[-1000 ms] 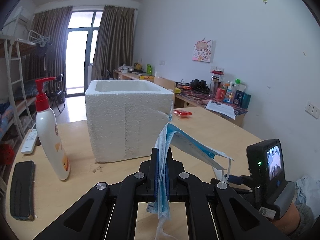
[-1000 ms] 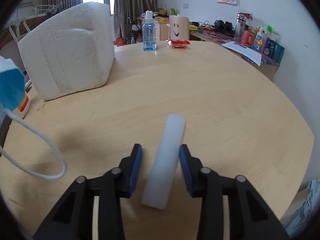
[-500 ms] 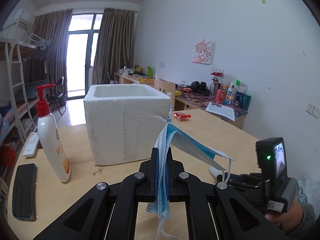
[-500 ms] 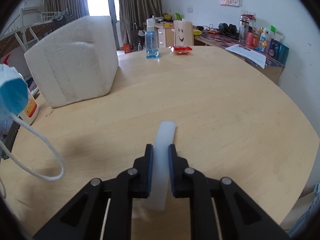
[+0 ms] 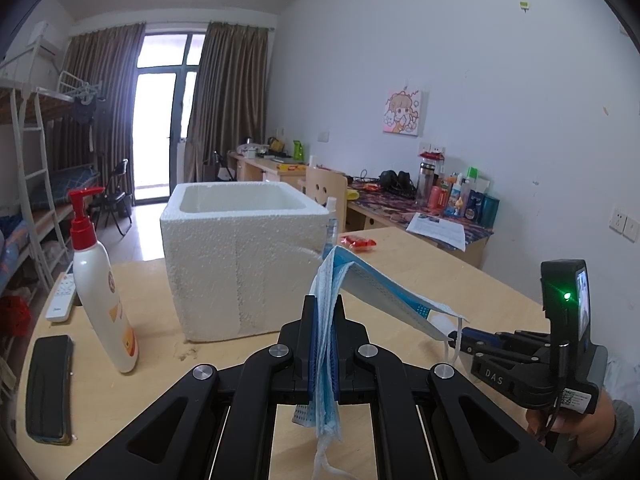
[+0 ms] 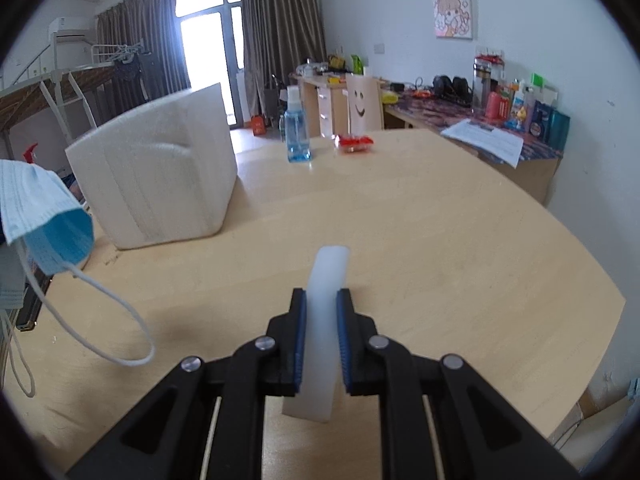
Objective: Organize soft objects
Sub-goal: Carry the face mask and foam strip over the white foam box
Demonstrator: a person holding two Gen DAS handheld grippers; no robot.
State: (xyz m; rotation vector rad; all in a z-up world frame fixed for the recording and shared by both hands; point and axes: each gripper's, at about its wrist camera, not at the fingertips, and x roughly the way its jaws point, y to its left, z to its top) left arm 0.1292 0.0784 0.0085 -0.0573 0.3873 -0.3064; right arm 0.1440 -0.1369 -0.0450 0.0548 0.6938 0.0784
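My left gripper (image 5: pixel 324 312) is shut on a blue face mask (image 5: pixel 384 292), which folds over its fingertips and droops to the right. The same face mask (image 6: pixel 44 216) hangs at the left edge of the right wrist view, ear loop dangling. My right gripper (image 6: pixel 322 300) is shut on a white foam strip (image 6: pixel 326 292), held off the wooden table (image 6: pixel 440 240). The right gripper (image 5: pixel 460 336) also shows low on the right in the left wrist view. An open white foam box (image 5: pixel 244 256) stands ahead of the left gripper; the foam box (image 6: pixel 156 172) sits left of the strip.
A white pump bottle with a red top (image 5: pixel 102 292), a black phone (image 5: pixel 48 388) and a white remote (image 5: pixel 62 296) lie left of the box. A blue spray bottle (image 6: pixel 296 128) and a red packet (image 6: pixel 354 144) sit at the table's far side. A cluttered desk (image 6: pixel 500 120) lines the right wall.
The right gripper closed on the white foam strip and lifted it off the table. The left gripper, still clamping the mask, stayed about where it was.
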